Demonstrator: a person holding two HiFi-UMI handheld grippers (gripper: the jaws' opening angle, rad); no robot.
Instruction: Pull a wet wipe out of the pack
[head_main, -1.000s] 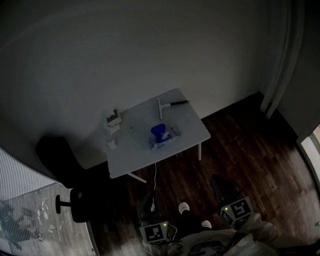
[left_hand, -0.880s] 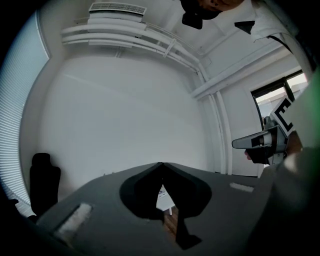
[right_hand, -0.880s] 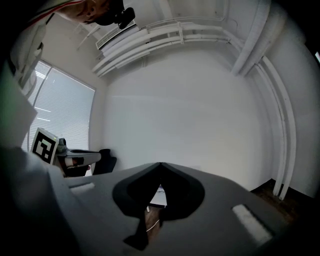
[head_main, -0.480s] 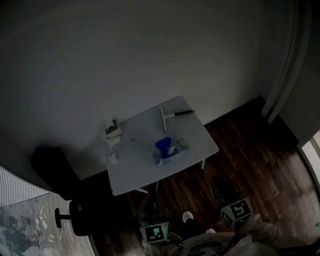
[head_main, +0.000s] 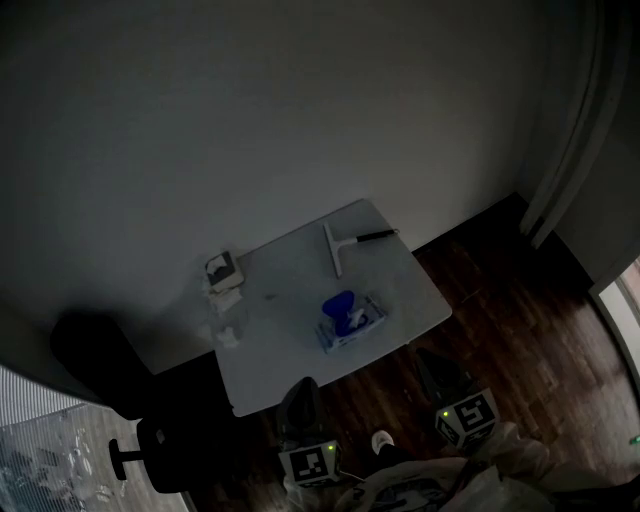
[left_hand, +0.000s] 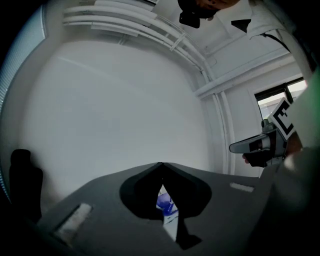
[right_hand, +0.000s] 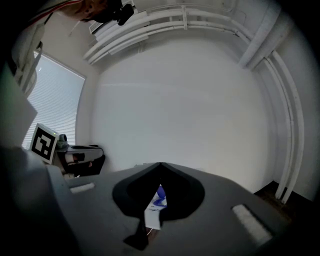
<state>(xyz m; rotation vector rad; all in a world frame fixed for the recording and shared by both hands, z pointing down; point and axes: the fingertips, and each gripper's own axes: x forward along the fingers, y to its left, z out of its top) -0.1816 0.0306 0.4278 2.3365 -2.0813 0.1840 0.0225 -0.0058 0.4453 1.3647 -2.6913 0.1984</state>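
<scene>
I'm walking up to the table (head_main: 283, 268); wipe pack (head_main: 350, 322) is getting closer.
I'm keeping left gripper (left_hand: 161, 167) and right gripper (right_hand: 160, 166) shut, empty; pull not started.

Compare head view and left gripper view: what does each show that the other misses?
Head view only: the squeegee, small clutter at the table's left edge, a dark chair, the wood floor. Left gripper view only: the left gripper with its jaw tips together and nothing between them, and ceiling pipes. Both: the white table, the blue-topped wipes pack, the right gripper.
</scene>
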